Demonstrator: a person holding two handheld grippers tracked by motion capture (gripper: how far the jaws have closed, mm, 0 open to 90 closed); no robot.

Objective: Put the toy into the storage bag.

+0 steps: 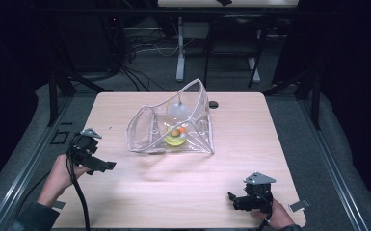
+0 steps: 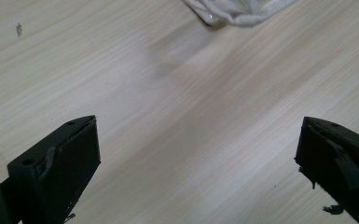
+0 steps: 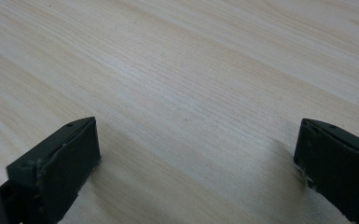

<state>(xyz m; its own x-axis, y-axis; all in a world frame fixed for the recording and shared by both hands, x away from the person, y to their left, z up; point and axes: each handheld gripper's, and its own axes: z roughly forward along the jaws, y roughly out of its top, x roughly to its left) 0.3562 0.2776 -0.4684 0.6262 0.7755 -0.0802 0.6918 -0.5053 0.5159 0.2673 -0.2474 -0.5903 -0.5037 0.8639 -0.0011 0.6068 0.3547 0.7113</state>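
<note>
The clear bag (image 1: 173, 127) lies mid-counter (image 1: 183, 187), its long axis running left to right, nearer the left tool (image 1: 90, 153), which sits just left of it, than the right tool (image 1: 243, 199) at the near edge; both gape wide, empty.

Left gripper (image 1: 92, 156): held in the left hand (image 1: 60, 174), jaws spread wide, nothing between them. Right gripper (image 1: 243, 199): gripped by the right hand (image 1: 275, 215) behind it, jaws equally wide, empty. The two sit well apart.
</note>
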